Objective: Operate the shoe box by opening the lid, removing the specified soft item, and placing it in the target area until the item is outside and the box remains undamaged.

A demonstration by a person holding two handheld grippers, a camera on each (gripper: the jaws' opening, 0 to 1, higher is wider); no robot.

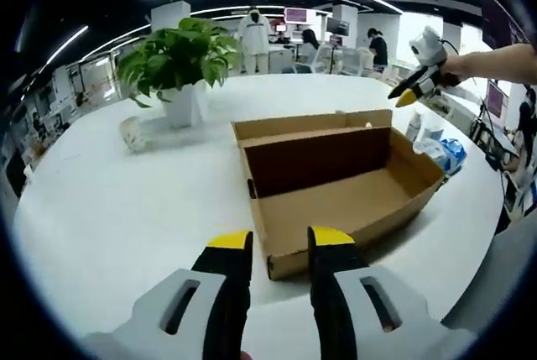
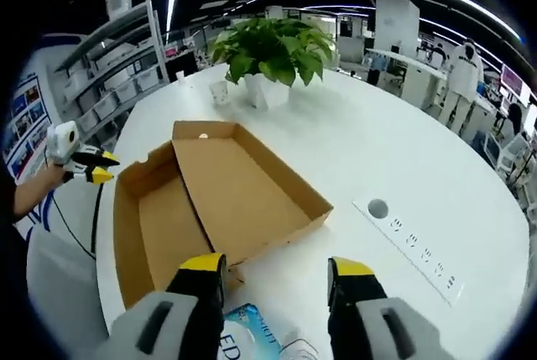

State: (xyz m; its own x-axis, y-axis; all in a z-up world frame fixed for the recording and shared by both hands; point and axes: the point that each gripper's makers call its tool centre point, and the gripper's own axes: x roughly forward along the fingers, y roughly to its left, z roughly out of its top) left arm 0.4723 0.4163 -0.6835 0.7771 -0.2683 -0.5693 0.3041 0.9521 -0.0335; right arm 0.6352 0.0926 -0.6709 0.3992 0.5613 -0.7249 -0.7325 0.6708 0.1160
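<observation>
Both yellow-tipped grippers, left (image 1: pixel 281 247) and right (image 2: pixel 277 274), hang empty with jaws apart over the open brown cardboard shoe box (image 1: pixel 336 188), apparently emptied, the blue-and-white soft pack (image 2: pixel 252 339) lying outside just beside it.

- My right gripper (image 2: pixel 277 280) is hovering above the white table (image 2: pixel 403 159), its yellow-tipped jaws standing apart with nothing between them.
- The cardboard shoe box (image 2: pixel 210 200) is lying open just ahead of the jaws, its lid (image 2: pixel 243 184) folded back flat.
- A blue-and-white soft packet (image 2: pixel 247 339) is showing between my jaws, on the table beside the box.
- The left gripper (image 2: pixel 88 167) is reaching in from the left edge.
- A potted plant (image 2: pixel 273 54) is standing beyond the box.
</observation>
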